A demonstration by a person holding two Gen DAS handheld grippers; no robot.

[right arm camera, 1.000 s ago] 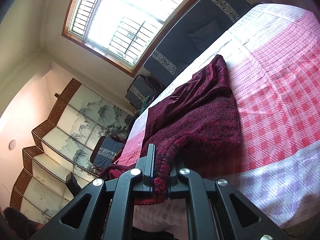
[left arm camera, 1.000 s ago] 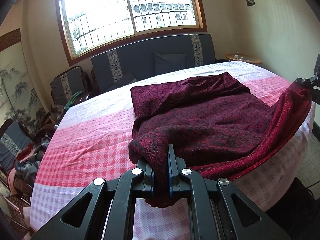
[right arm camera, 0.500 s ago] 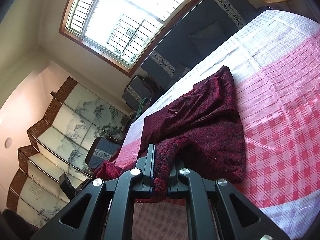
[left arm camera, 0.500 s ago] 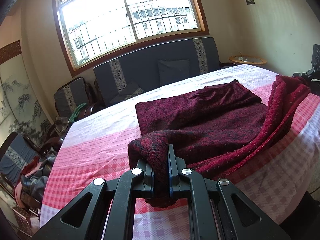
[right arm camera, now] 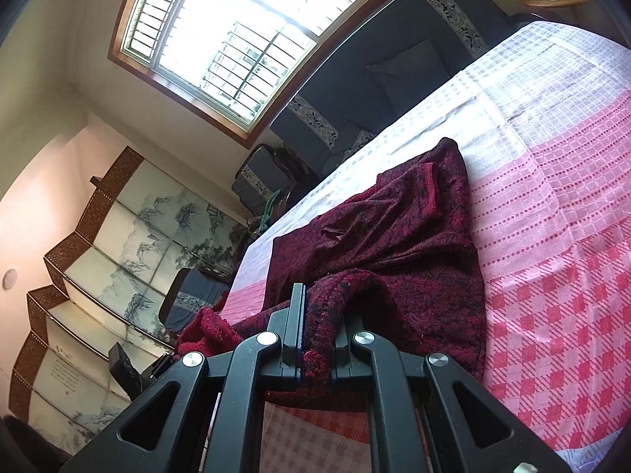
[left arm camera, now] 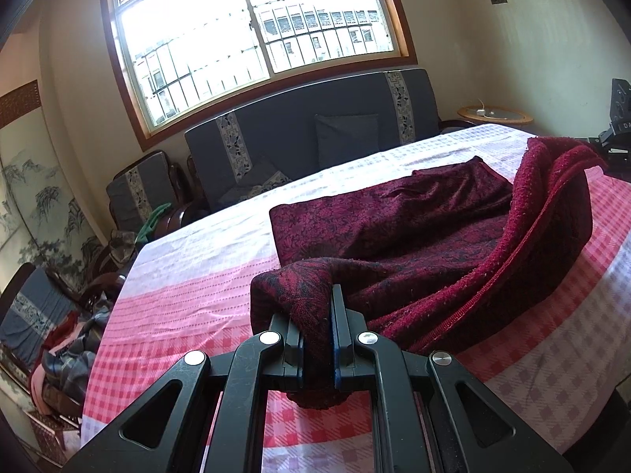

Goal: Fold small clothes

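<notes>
I have both grippers clamped on the same dark red garment [left arm camera: 394,236], which lies on the table [left arm camera: 189,295] under its pink and white checked tablecloth [right arm camera: 572,236]. My left gripper [left arm camera: 318,339] pinches a bunched corner of the cloth; the fabric fills the narrow gap between the jaws and a small tuft hangs out below them. My right gripper [right arm camera: 318,339] pinches another part of the hem in the same way, with a red knitted edge poking out under the jaws.

From the left wrist view the far part of the garment lies flat on the tablecloth, while the near edge is lifted off it. That edge runs as a thick red band from my left gripper up to the right edge of the picture, where the right gripper's black body shows. The lifted edge arches over the flat part. From the right wrist view the flat part spreads away toward the sofa [left arm camera: 315,134], with a few creases near its middle.

Behind the table stand the dark sofa with a cushion [left arm camera: 347,134], a big barred window [left arm camera: 252,31] and, on the left, a folding screen [right arm camera: 118,260] painted with trees. A small round side table [left arm camera: 495,113] sits in the far right corner.
</notes>
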